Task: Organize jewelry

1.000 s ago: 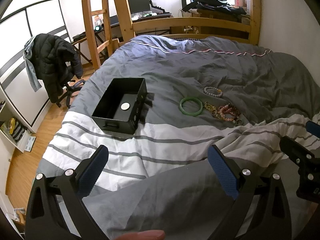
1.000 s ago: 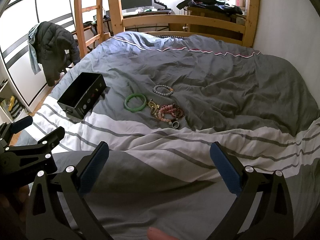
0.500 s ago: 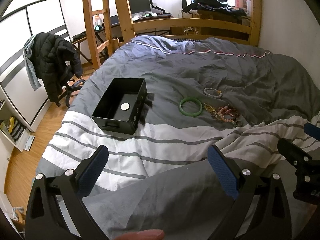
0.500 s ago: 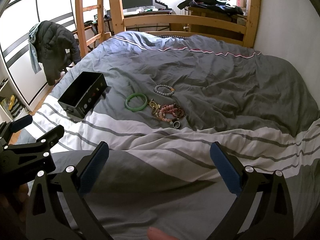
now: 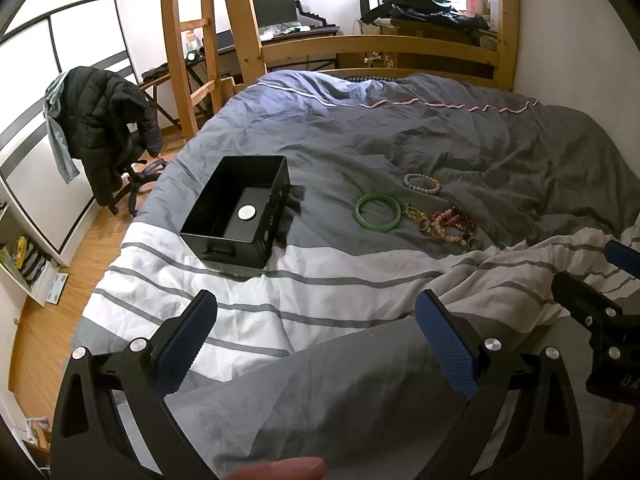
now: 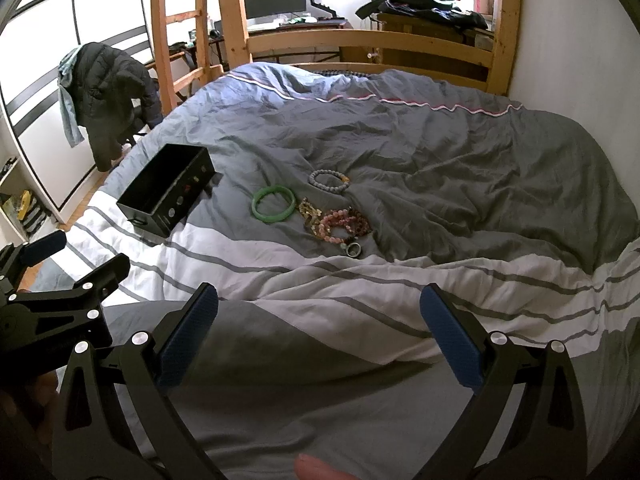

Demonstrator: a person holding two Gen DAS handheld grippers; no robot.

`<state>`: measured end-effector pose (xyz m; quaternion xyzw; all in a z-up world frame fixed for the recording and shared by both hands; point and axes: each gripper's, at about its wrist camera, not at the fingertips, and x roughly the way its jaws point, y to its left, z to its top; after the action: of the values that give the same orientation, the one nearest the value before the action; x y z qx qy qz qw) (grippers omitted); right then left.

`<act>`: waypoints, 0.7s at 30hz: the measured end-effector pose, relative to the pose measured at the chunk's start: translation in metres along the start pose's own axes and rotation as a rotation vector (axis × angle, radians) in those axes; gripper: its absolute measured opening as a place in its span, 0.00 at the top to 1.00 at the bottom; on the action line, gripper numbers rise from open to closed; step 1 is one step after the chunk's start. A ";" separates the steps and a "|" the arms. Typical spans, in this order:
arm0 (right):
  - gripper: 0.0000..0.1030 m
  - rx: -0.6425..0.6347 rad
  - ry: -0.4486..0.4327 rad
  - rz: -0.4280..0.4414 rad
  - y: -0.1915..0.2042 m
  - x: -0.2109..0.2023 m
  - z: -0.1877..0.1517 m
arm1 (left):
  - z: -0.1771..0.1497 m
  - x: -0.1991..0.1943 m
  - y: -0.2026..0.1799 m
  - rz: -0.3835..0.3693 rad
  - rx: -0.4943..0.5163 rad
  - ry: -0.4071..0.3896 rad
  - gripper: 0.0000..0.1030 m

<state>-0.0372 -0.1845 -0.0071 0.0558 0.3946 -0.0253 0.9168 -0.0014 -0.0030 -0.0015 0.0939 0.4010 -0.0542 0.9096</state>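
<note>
A: Which step is this, would you say?

B: The very start, by my reading; both tools hang over the near end of the bed (image 6: 440,152) with nothing in them; the left gripper (image 5: 316,344) has its jaws spread wide and the right gripper (image 6: 318,340) the same, each well short of the jewelry

A: And where does the jewelry lie?

B: In a loose group on the grey part of the duvet, right of the black box (image 5: 240,212); a green bangle (image 6: 274,204) lies flat and apart from the rest; a grey bead bracelet (image 6: 329,181) sits just beyond it; then a gold-coloured chain piece (image 6: 308,210) touches a heap of pink bead bracelets (image 6: 344,224), and 1 small ring (image 6: 353,250) lies at the near edge of that heap

A: The box?

B: Open-topped, dark, with a handle on its near end; the left view shows 1 pale round disc (image 5: 247,212) on its floor; I cannot tell what it is

A: What does the next move call for?

B: I judge a reach forward by 1 tool to a single piece; the bangle looks the easiest, rigid and clear of the others; the tangled beads and chain would need care, since 1 may drag its neighbour; the soft duvet may sink under the fingers
</note>
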 end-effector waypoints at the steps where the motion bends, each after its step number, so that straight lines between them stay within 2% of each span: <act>1: 0.03 0.001 -0.001 0.009 0.000 -0.002 0.001 | 0.000 0.000 0.000 0.001 -0.002 0.000 0.05; 5: 0.03 0.017 -0.001 0.033 -0.006 -0.002 0.004 | 0.000 0.001 0.000 -0.008 -0.010 0.008 0.05; 21: 0.03 0.010 0.001 0.026 -0.007 0.000 0.004 | 0.000 0.003 0.005 -0.023 -0.014 0.019 0.05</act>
<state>-0.0352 -0.1920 -0.0053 0.0656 0.3940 -0.0156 0.9166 0.0018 0.0017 -0.0032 0.0832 0.4109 -0.0610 0.9058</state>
